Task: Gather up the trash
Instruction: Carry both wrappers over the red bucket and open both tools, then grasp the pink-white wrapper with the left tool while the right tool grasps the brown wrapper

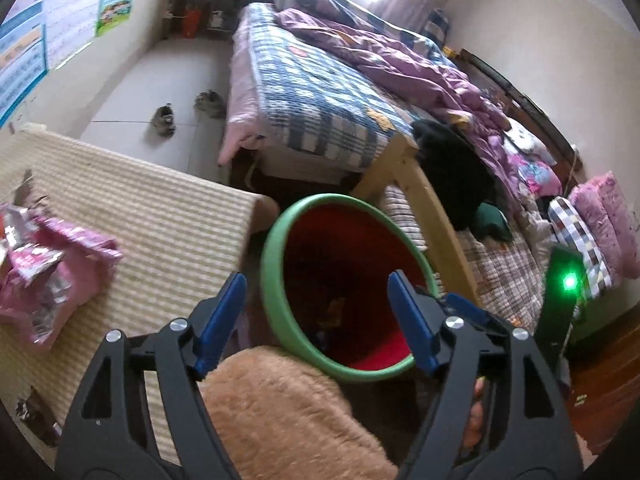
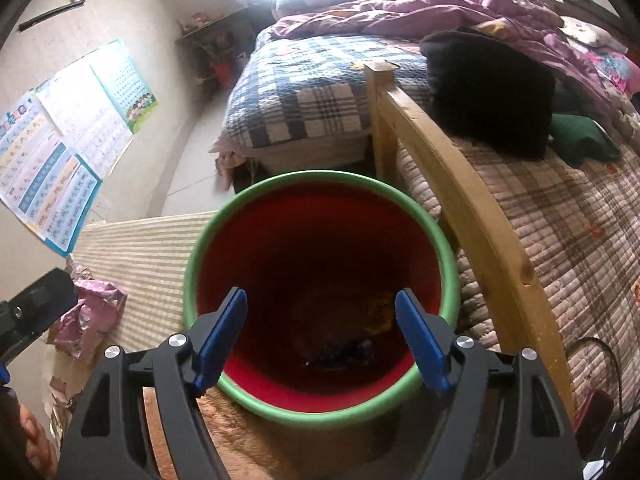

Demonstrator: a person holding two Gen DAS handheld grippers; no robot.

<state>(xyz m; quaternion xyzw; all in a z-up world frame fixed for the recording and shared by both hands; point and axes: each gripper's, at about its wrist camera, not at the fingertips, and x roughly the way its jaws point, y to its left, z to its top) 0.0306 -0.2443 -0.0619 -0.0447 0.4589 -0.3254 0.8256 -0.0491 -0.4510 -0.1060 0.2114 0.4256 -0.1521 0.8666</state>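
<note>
A red bin with a green rim (image 1: 269,272) stands between a striped mat surface (image 1: 168,220) and the bed. My left gripper (image 1: 315,280) is open over the bin's near left part, with nothing between its blue fingers. My right gripper (image 2: 322,294) is open above the bin's mouth, past the near rim (image 2: 191,280), and is also empty. Dark scraps (image 2: 344,354) and a yellow wrapper (image 2: 380,312) lie at the bin's bottom. A crumpled pink wrapper (image 1: 52,272) (image 2: 92,316) lies on the mat, left of both grippers.
A wooden bed footboard (image 2: 460,184) runs close along the bin's right side, with quilts and black clothing behind it. A tan fluffy cushion (image 1: 280,412) lies under the left gripper. Shoes (image 1: 164,120) sit on the tiled floor. A small dark wrapper (image 1: 36,416) lies at the mat's near edge.
</note>
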